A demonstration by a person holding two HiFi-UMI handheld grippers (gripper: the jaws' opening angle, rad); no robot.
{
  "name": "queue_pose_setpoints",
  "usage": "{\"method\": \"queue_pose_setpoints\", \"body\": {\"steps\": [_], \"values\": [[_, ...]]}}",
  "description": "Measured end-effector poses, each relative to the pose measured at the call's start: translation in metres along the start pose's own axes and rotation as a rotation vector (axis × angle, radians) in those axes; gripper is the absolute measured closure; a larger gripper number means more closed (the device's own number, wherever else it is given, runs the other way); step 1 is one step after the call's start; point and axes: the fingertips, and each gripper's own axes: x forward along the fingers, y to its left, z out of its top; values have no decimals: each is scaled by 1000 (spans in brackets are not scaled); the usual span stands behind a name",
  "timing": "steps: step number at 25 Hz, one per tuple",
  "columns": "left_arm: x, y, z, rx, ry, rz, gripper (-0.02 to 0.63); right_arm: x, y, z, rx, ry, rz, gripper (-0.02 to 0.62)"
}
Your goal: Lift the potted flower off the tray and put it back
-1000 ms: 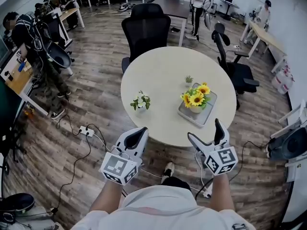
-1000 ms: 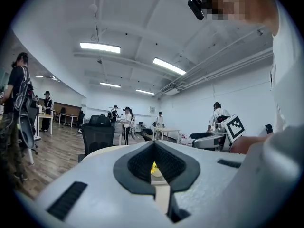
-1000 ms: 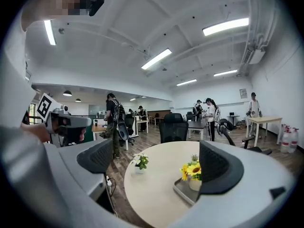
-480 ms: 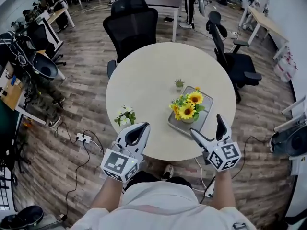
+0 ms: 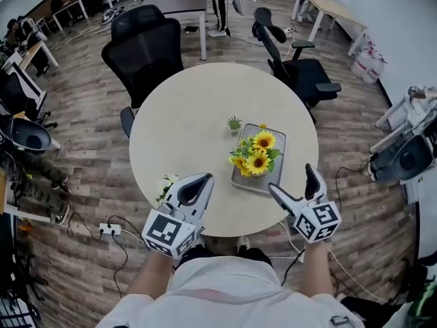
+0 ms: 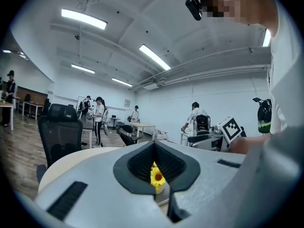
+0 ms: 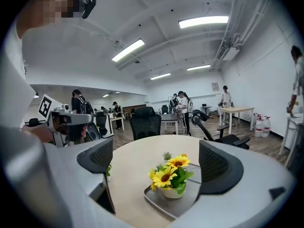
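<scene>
The potted flower (image 5: 254,157), yellow sunflowers in a small pale pot, stands on a grey tray (image 5: 276,149) at the right of the round beige table (image 5: 191,115). My right gripper (image 5: 293,183) is open over the table's near edge, short of the tray. In the right gripper view the flower (image 7: 171,177) and tray (image 7: 156,204) lie ahead between the spread jaws of the right gripper (image 7: 159,161), untouched. My left gripper (image 5: 196,183) is shut, empty, near the table's front edge. In the left gripper view a sunflower (image 6: 156,175) peeks through the hollow behind the left gripper's (image 6: 154,144) closed tips.
A tiny green plant (image 5: 234,123) stands just beyond the tray. A small white-flowered pot (image 5: 166,184) sits left of my left gripper, partly hidden. Black office chairs (image 5: 143,46) (image 5: 293,63) stand at the table's far side. People and desks are farther back.
My view has swung, so the table sits further left and nearer. Both grippers have come forward from short of the table to its near edge. Jaw states are unchanged.
</scene>
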Motion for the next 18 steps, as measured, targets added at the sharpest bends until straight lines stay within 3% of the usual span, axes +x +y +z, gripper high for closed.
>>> {"method": "queue_pose_setpoints", "body": {"steps": [7, 14, 18], "values": [[1, 37, 1, -27, 2, -63, 606, 15, 20, -22, -12, 82, -73, 51], [16, 26, 1, -31, 16, -48, 606, 34, -17, -77, -88, 270, -93, 51], [25, 22, -6, -41, 39, -5, 606, 53, -42, -122, -55, 364, -70, 51]]}}
